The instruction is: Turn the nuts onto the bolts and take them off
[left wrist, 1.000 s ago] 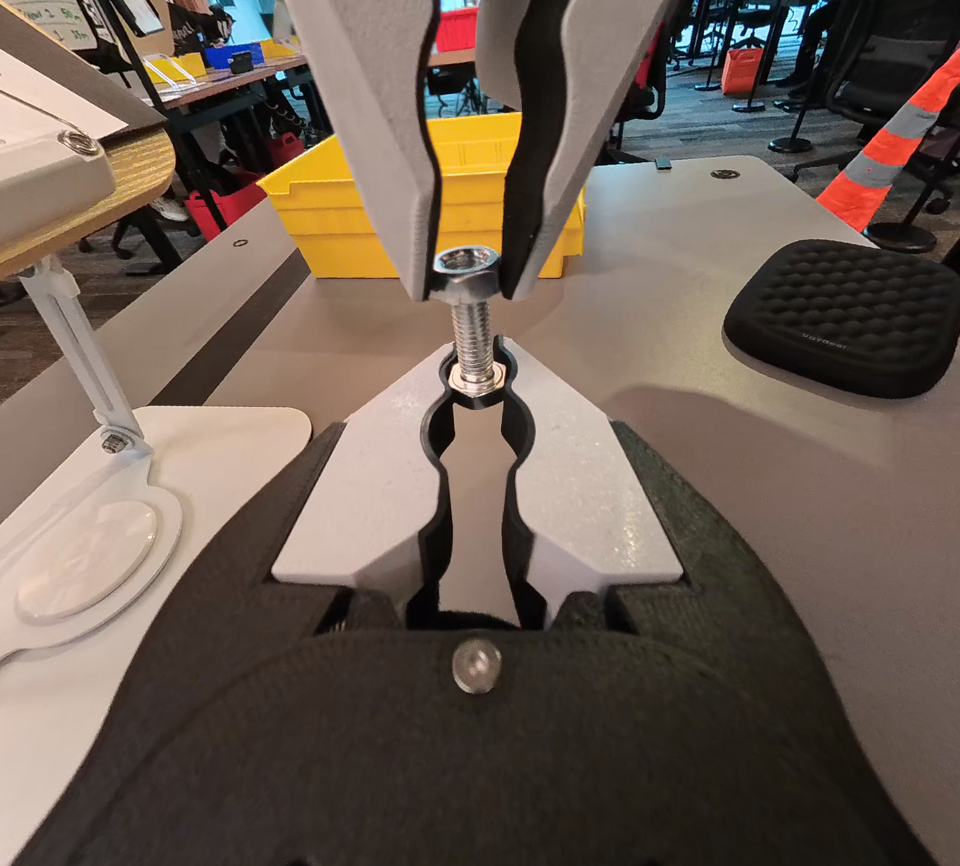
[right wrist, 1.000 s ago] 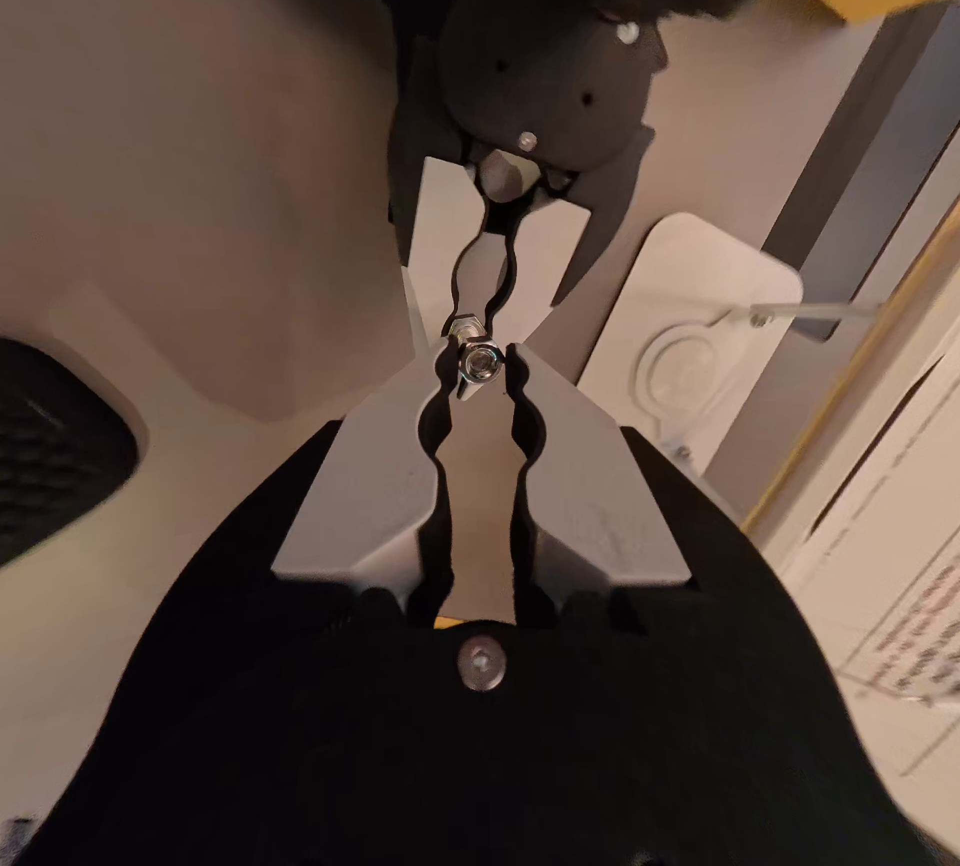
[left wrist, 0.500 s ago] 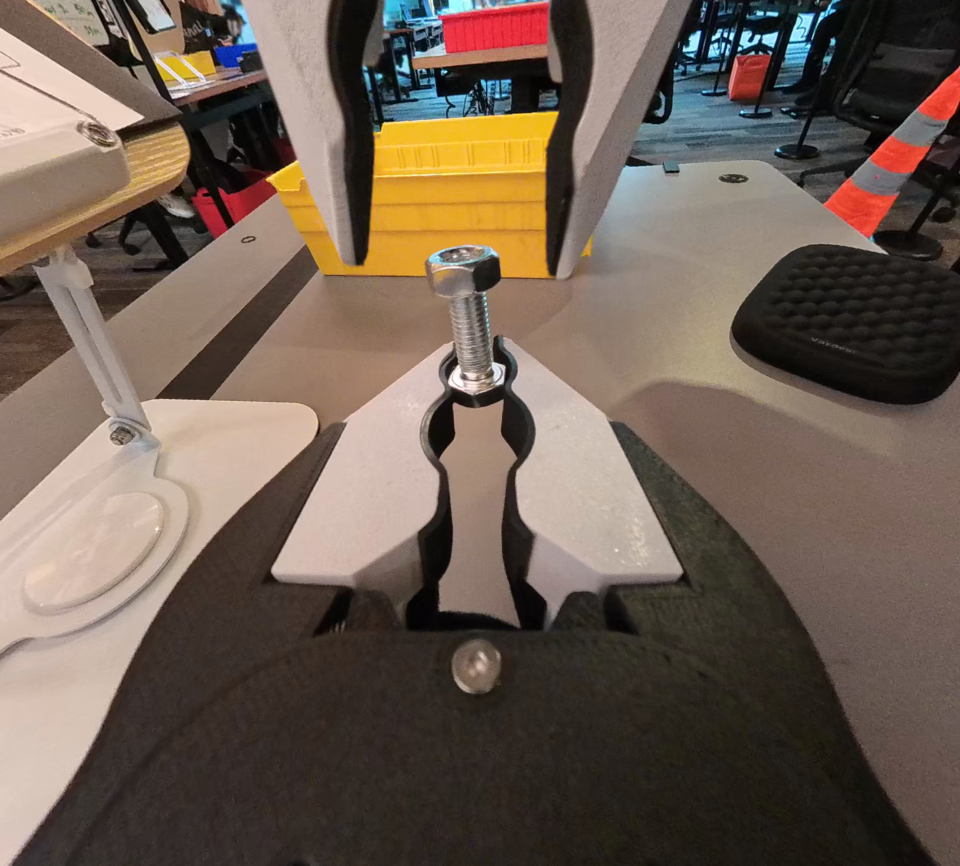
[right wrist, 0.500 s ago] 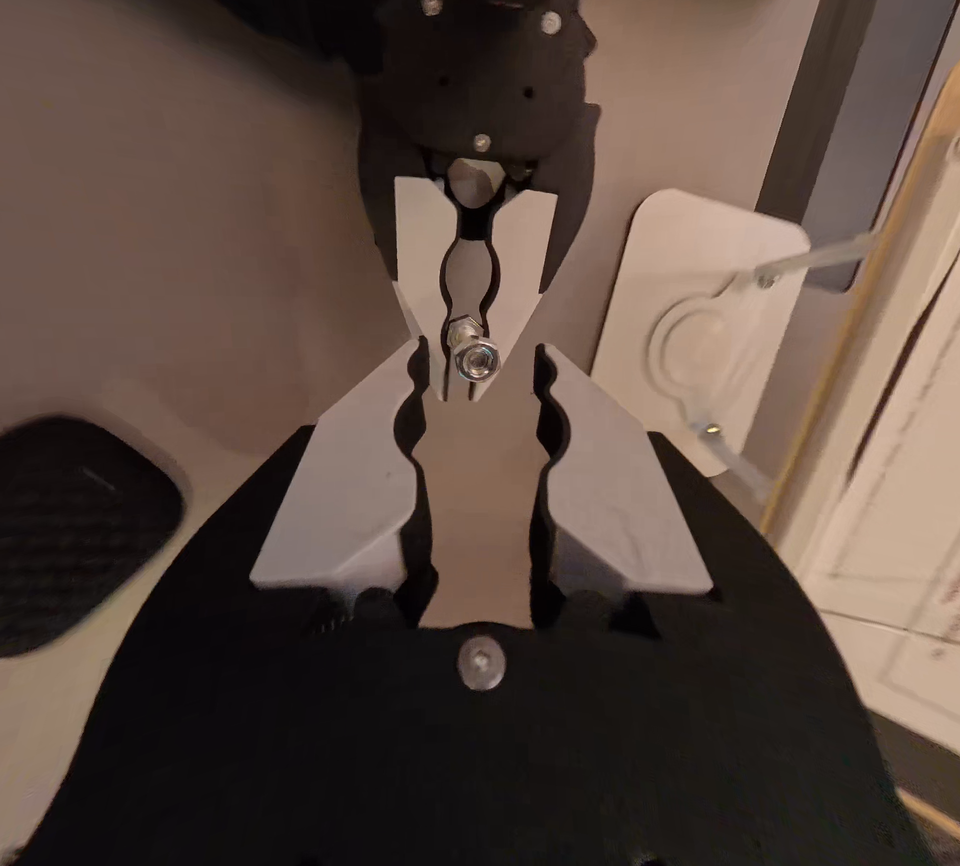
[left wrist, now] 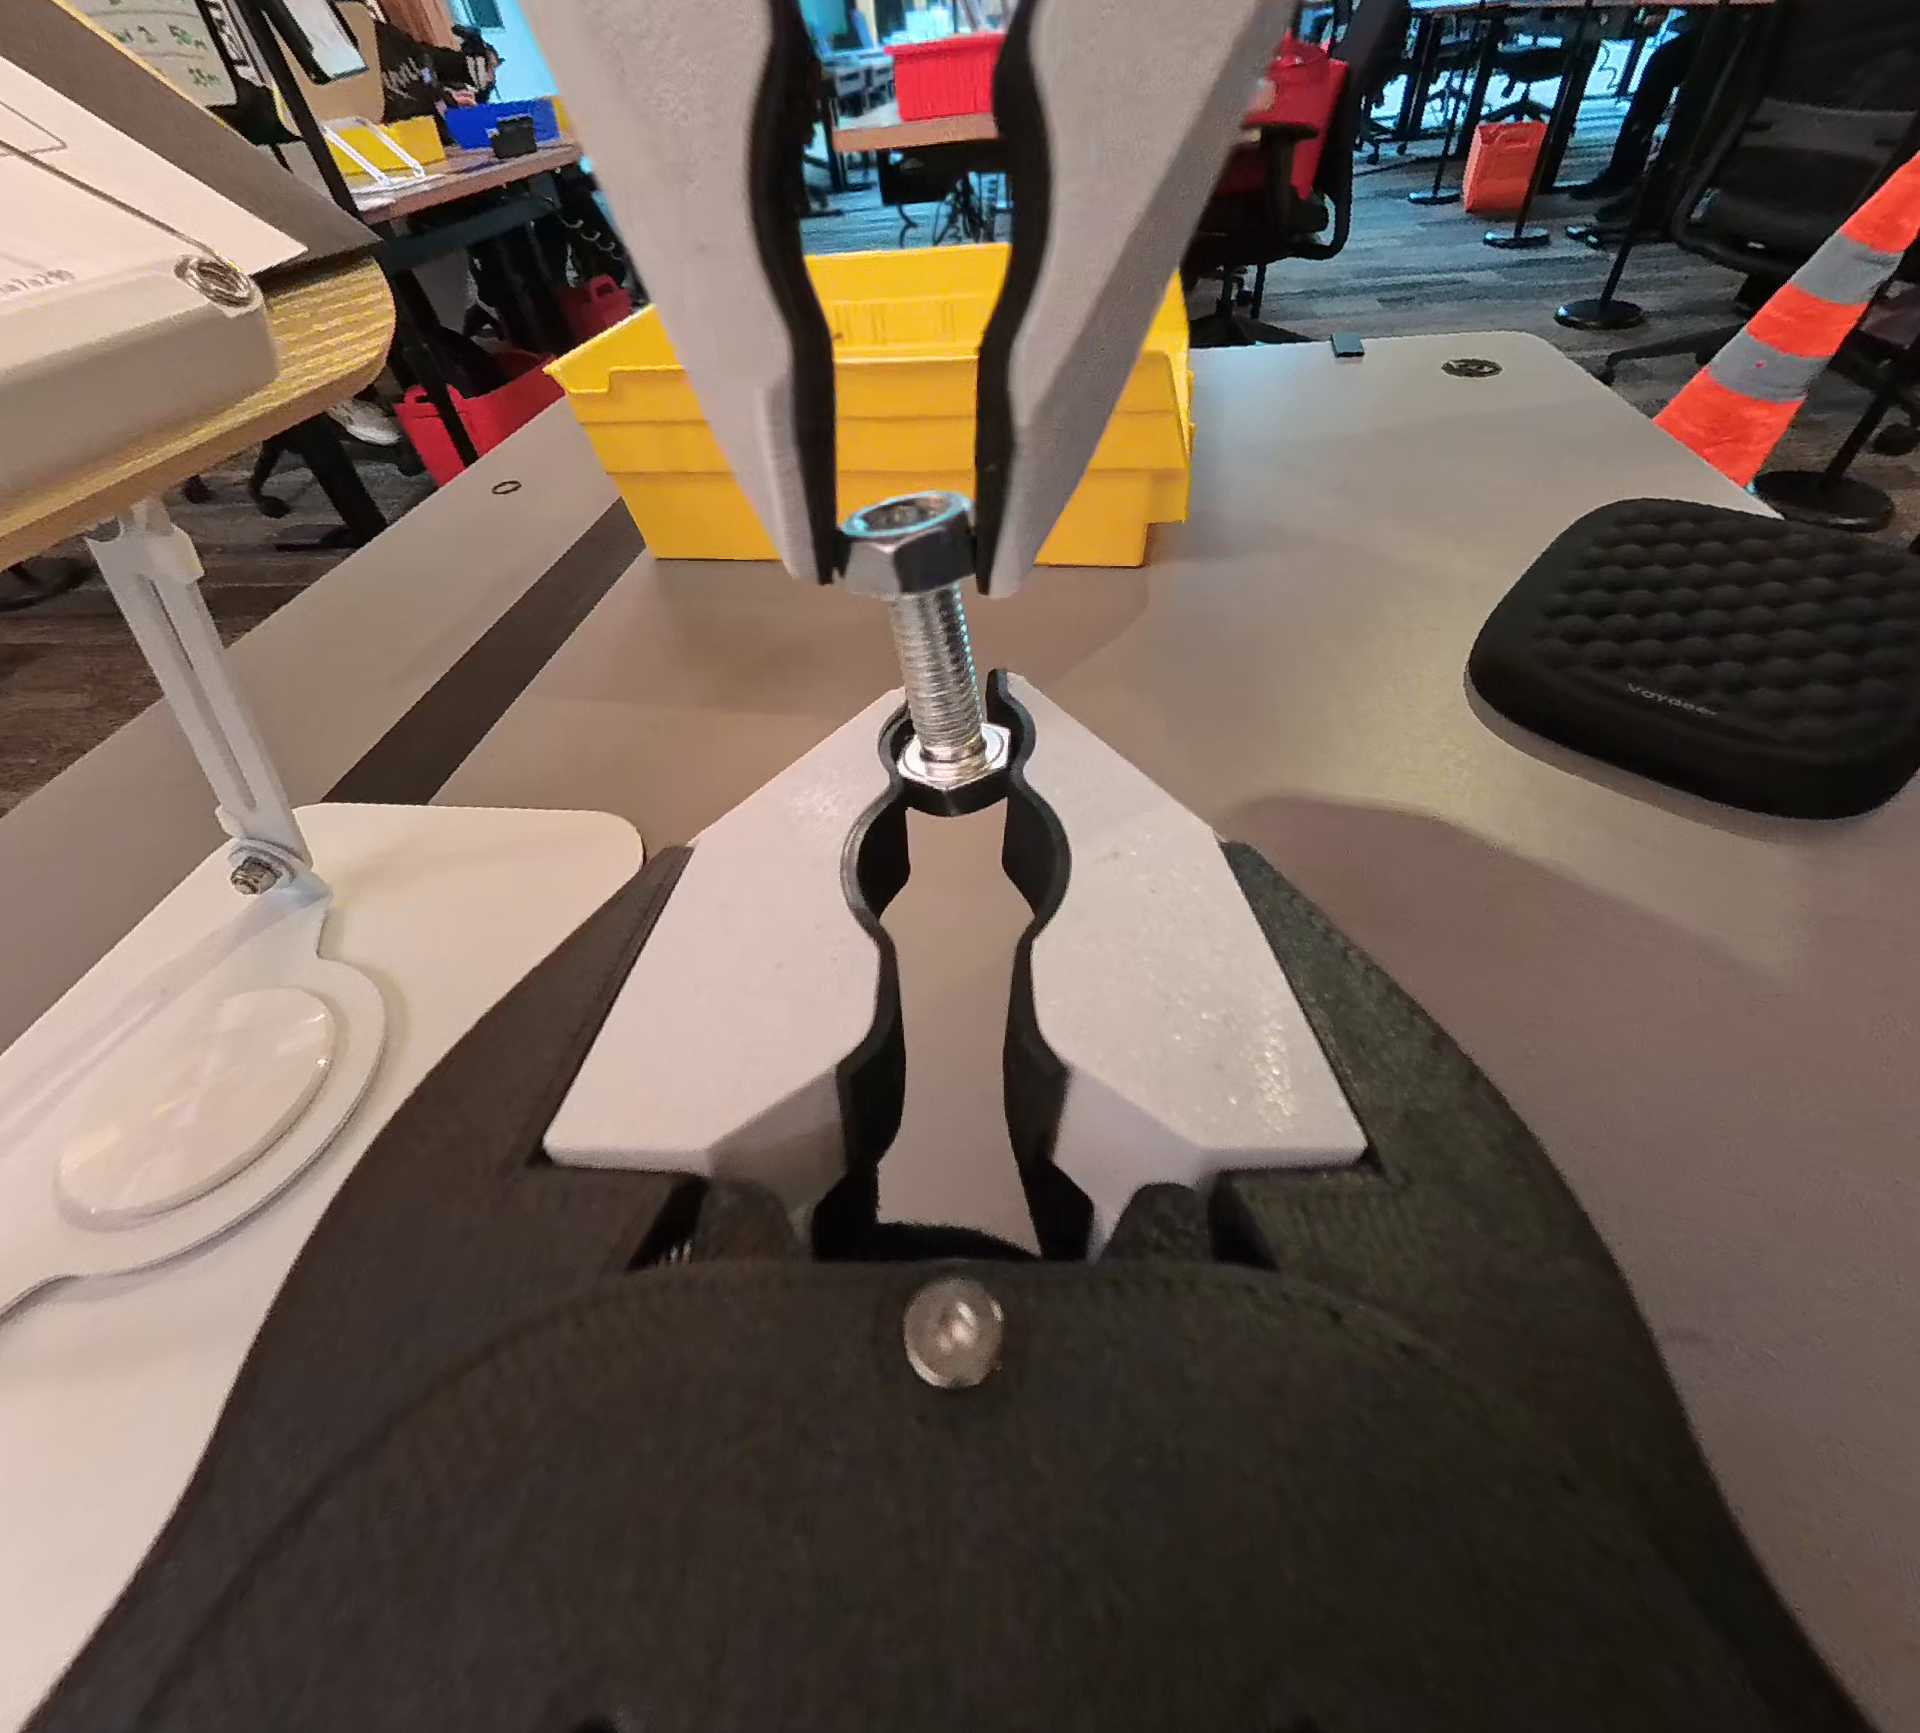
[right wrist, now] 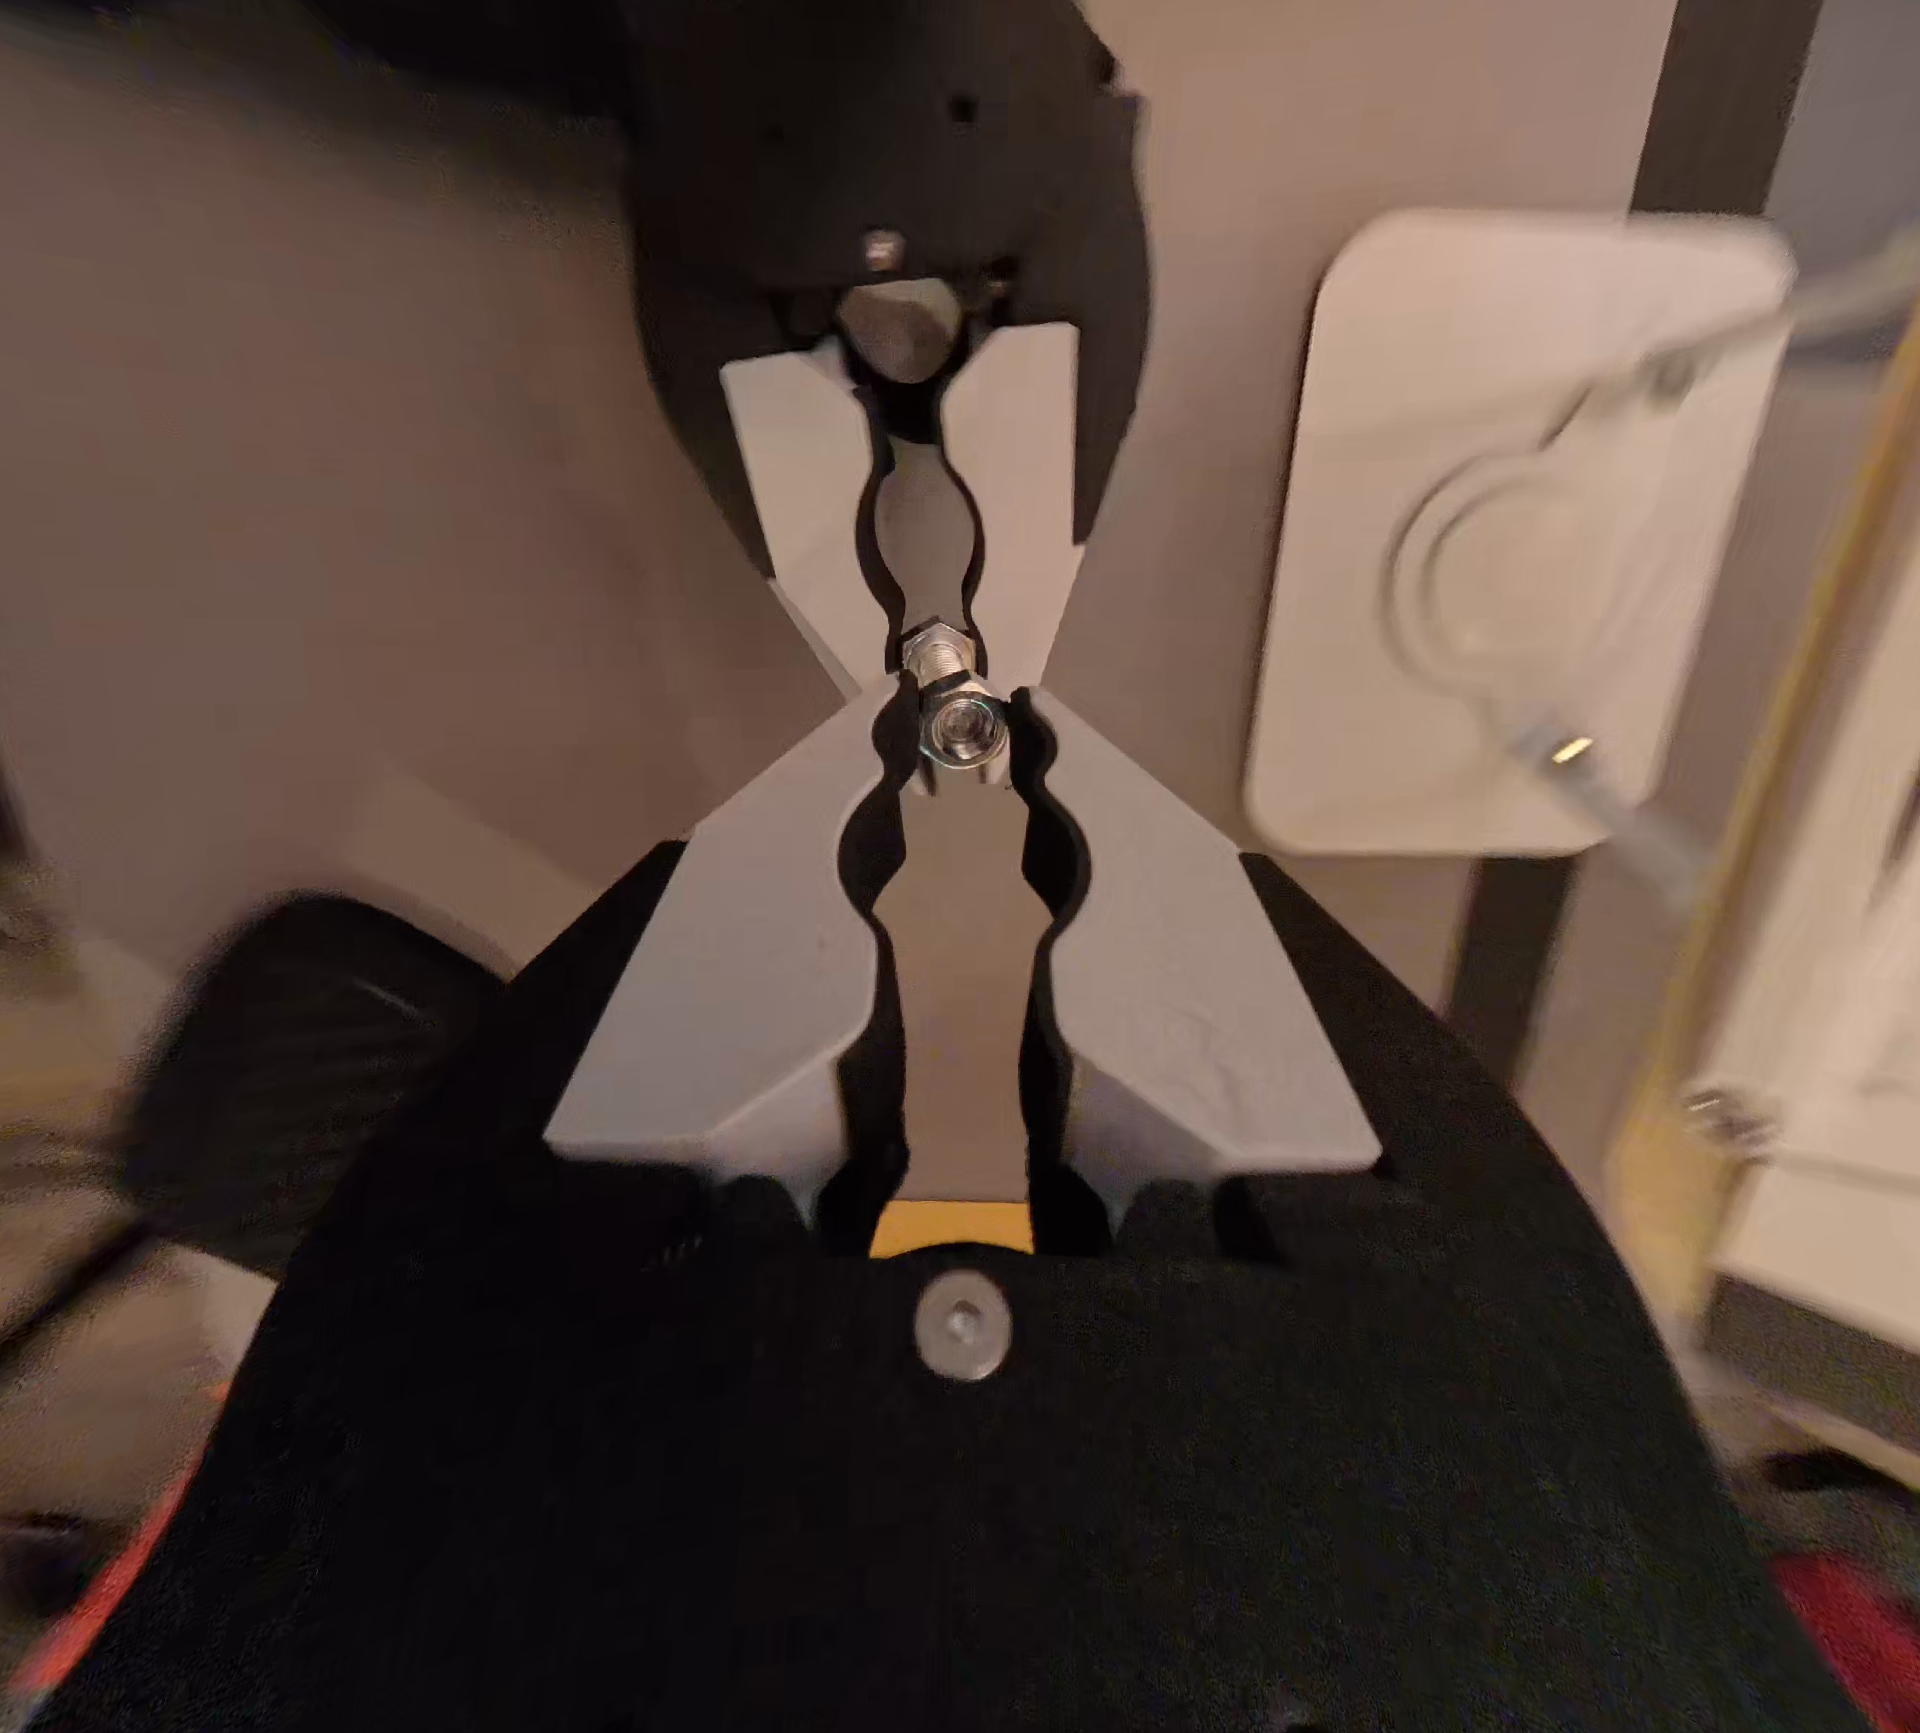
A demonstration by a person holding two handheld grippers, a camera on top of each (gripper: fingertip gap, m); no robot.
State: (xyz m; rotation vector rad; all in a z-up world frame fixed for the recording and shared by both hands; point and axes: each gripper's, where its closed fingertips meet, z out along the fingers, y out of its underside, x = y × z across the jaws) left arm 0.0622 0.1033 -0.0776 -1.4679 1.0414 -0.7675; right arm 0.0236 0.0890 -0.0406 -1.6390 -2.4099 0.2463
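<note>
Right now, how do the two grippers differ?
The left gripper lies level, clamping the bolt by its lower end; the right gripper points straight down, closed on the nut at the top. Both have white jaws with black lining.

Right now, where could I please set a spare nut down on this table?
Bare table lies between the bin and the pad, and in the strip between the stand base and the bin. The middle is crowded: both jaws meet on the bolt and nut.
</note>
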